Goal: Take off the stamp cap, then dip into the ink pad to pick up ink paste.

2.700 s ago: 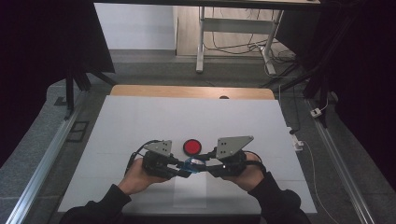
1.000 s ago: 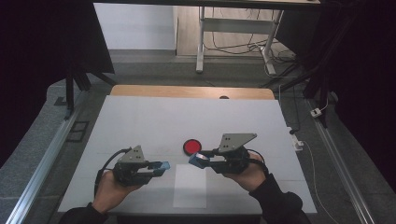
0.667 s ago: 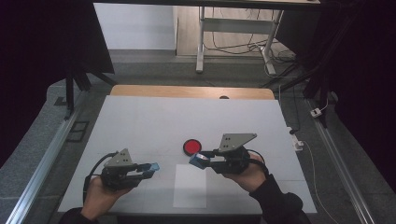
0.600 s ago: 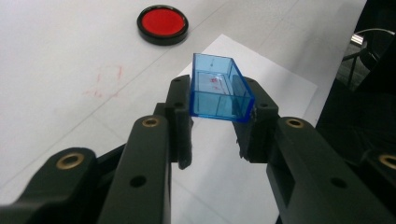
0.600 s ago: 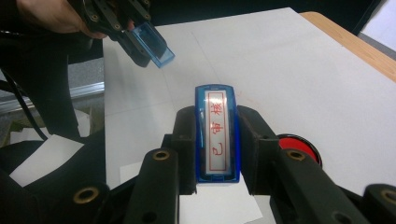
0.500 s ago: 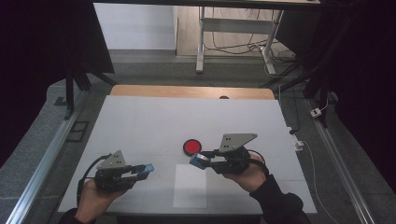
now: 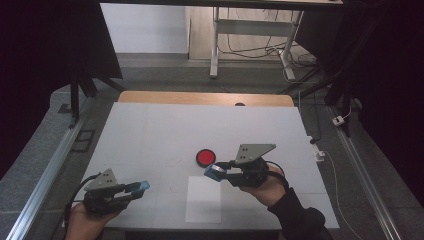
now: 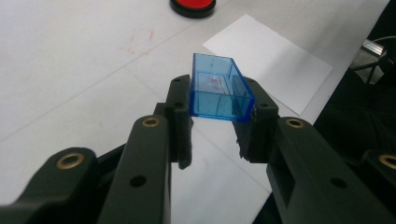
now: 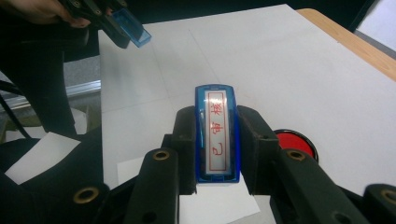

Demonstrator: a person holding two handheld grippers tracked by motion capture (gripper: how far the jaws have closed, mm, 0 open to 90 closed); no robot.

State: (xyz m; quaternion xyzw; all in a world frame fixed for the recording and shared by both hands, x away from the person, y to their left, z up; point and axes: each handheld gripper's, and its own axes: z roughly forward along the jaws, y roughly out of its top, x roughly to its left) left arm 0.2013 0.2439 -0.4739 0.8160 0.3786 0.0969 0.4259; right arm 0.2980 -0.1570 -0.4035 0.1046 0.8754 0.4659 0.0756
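Two hand-held grippers are counted: the left hand-held gripper [image 7: 131, 189] and the right hand-held gripper [image 7: 216, 171]. One blue stamp [image 9: 217, 133], one clear blue cap [image 8: 218, 88], one red ink pad [image 7: 205, 157] and one white paper sheet [image 7: 204, 199] are counted on the tabletop [image 7: 165, 135].

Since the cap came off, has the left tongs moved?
Yes. The left tongs, shut on the blue cap, went left and toward the near edge, away from the red ink pad.
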